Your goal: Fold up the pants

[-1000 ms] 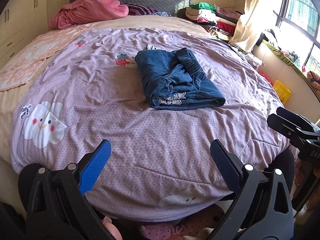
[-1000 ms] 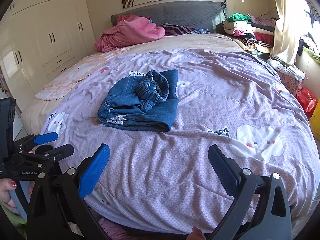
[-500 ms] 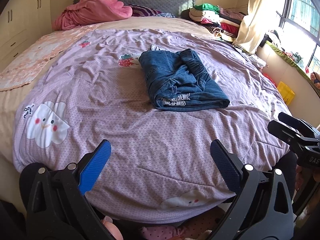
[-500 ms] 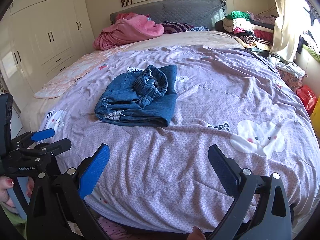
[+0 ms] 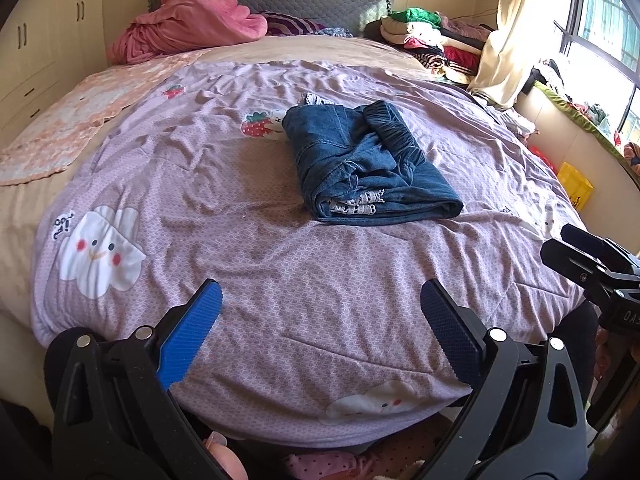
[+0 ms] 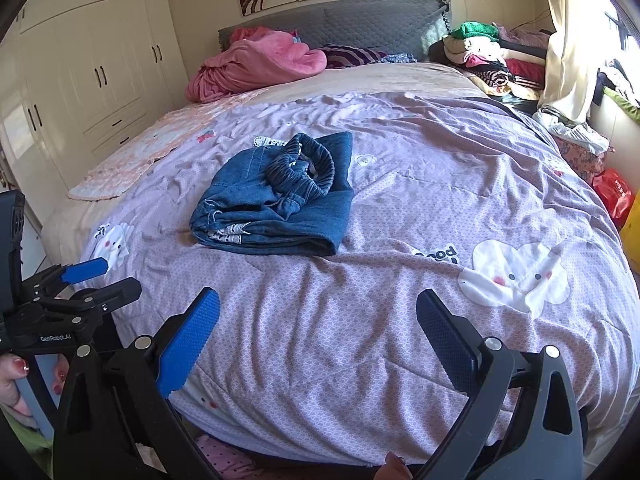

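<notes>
A pair of blue denim pants (image 5: 366, 164) lies folded in a compact bundle on the purple bedspread (image 5: 280, 272), with a lace hem showing at its near edge. It also shows in the right wrist view (image 6: 280, 196). My left gripper (image 5: 320, 320) is open and empty, held over the foot of the bed, well short of the pants. My right gripper (image 6: 318, 322) is open and empty too, also near the bed's foot. Each gripper shows at the edge of the other's view.
A pink blanket (image 5: 188, 28) lies by the grey headboard (image 6: 360, 24). Stacked clothes (image 5: 424, 40) sit at the far right. White wardrobes (image 6: 92, 64) stand left. A yellow bag (image 5: 574, 190) and a window sill are at the right.
Both grippers have stayed open and empty. Both cameras have tilted up slightly, so the pants sit a little lower in each view.
</notes>
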Action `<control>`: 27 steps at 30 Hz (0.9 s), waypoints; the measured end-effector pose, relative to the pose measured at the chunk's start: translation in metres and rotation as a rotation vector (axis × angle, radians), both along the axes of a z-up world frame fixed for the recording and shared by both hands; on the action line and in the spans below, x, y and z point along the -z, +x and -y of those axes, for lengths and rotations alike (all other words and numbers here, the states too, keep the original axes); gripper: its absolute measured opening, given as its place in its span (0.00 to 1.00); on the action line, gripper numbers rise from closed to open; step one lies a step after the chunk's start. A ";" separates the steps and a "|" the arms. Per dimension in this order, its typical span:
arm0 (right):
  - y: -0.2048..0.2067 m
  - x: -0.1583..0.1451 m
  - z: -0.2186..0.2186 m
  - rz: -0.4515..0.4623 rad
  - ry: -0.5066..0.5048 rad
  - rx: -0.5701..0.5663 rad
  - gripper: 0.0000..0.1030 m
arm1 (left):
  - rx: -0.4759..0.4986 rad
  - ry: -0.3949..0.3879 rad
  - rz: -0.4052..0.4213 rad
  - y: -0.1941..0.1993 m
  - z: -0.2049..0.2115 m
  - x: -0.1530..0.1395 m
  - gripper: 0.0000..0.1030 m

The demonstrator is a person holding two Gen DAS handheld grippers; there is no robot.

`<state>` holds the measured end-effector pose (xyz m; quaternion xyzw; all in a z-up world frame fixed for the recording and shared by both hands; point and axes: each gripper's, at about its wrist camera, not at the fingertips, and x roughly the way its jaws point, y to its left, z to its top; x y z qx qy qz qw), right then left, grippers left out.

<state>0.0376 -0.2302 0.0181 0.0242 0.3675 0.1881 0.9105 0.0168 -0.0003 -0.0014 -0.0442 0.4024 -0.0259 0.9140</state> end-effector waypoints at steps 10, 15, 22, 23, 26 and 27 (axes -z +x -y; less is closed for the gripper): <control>0.000 0.000 0.001 -0.001 0.000 0.000 0.95 | -0.003 0.003 0.000 0.000 0.000 0.000 0.91; 0.000 -0.001 0.002 0.000 0.000 0.006 0.95 | -0.007 0.006 0.001 0.000 -0.002 -0.001 0.91; 0.000 -0.001 0.002 0.000 -0.001 0.005 0.95 | -0.010 0.007 0.002 0.001 -0.004 -0.001 0.91; 0.000 -0.001 0.002 0.000 0.000 0.006 0.95 | -0.009 0.007 0.002 0.001 -0.004 -0.001 0.91; 0.001 -0.001 0.002 -0.002 0.001 0.006 0.95 | -0.012 0.012 0.000 0.001 -0.004 -0.002 0.91; 0.001 -0.001 0.002 -0.001 0.001 0.006 0.95 | -0.012 0.014 -0.001 0.001 -0.005 -0.002 0.91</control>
